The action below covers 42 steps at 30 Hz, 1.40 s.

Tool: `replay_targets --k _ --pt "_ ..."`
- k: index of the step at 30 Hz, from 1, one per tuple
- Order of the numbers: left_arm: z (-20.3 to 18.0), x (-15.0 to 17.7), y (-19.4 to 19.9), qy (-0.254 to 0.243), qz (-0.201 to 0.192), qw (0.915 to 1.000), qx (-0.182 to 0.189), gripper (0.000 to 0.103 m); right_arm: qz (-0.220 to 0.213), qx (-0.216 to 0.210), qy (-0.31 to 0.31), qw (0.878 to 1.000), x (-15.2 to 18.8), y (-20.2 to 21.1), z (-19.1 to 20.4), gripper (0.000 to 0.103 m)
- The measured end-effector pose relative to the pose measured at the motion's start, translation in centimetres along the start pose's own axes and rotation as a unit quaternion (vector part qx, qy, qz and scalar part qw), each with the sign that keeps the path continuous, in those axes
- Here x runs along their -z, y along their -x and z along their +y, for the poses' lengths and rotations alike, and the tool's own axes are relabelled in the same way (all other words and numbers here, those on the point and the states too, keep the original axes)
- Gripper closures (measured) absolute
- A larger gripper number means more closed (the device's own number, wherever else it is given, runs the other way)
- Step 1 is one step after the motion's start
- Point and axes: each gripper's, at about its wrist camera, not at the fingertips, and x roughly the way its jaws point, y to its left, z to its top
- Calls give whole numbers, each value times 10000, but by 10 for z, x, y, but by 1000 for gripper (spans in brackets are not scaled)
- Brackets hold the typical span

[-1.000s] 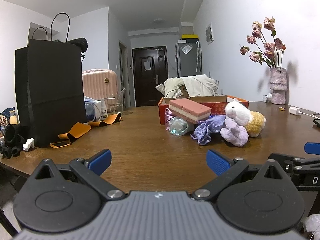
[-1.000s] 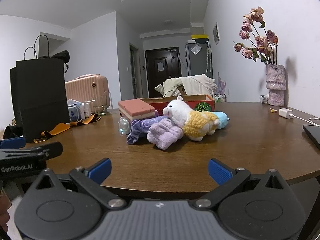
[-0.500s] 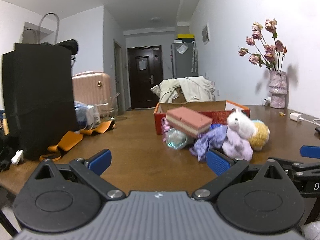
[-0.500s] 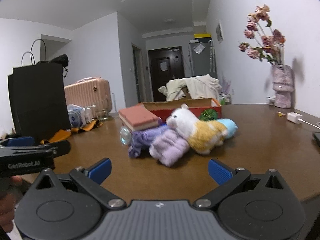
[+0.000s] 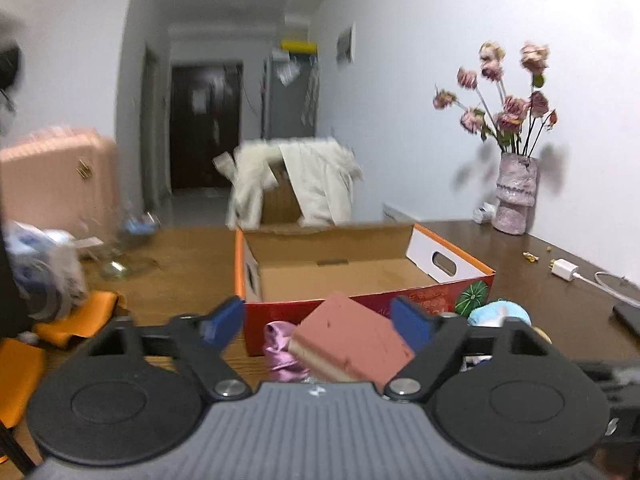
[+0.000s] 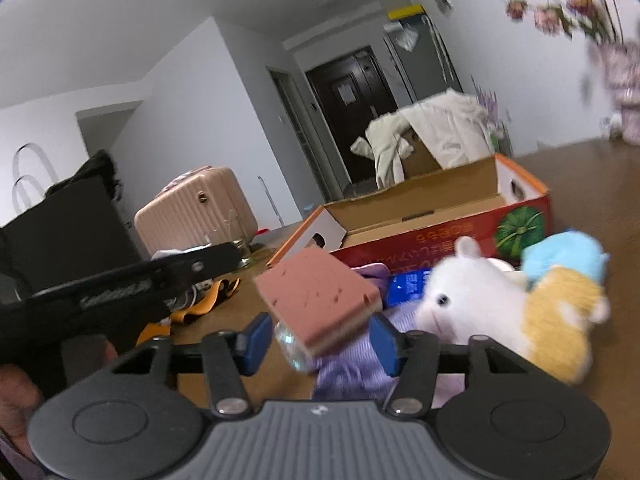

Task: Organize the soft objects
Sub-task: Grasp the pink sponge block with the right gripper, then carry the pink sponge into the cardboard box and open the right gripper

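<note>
1. Left wrist view: my left fingers (image 5: 318, 318), half open and just closing, hold nothing; the pink sponge (image 5: 352, 340) lies between them, in front of the red box (image 5: 460, 286).
2. Right wrist view: my right fingers (image 6: 320, 338), narrowed and just closing, bracket the sponge's lower corner without pressing on it; its long axis tilts up-left. Plush llama (image 6: 480, 300) sits to the right.

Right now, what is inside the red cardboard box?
The red cardboard box shows only bare brown floor and walls where visible. Its near wall hides the front strip of the floor, and the pink sponge lies outside, in front.
</note>
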Motion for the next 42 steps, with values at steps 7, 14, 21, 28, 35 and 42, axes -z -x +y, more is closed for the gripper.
replay_targets --k 7,14,21,28,35,42 --pt "34 2 -59 538 732 9930 755 67 102 -100 -555 9984 -12 -48 -17 56" --pt "52 -1 -26 1124 638 9850 1146 78 -114 56 -400 9991 -18 -42 -15 74" --pt "27 44 64 1560 530 9791 1194 78 107 -185 260 9994 -12 30 8 74" --pt "-5 114 88 1800 1238 9701 1056 78 807 153 563 9950 42 69 6 74" --pt "-12 122 106 1433 998 9804 915 49 681 138 322 9971 59 86 -5 60" --pt "-4 124 82 1804 1204 9711 995 59 802 75 -41 9967 63 76 -14 60"
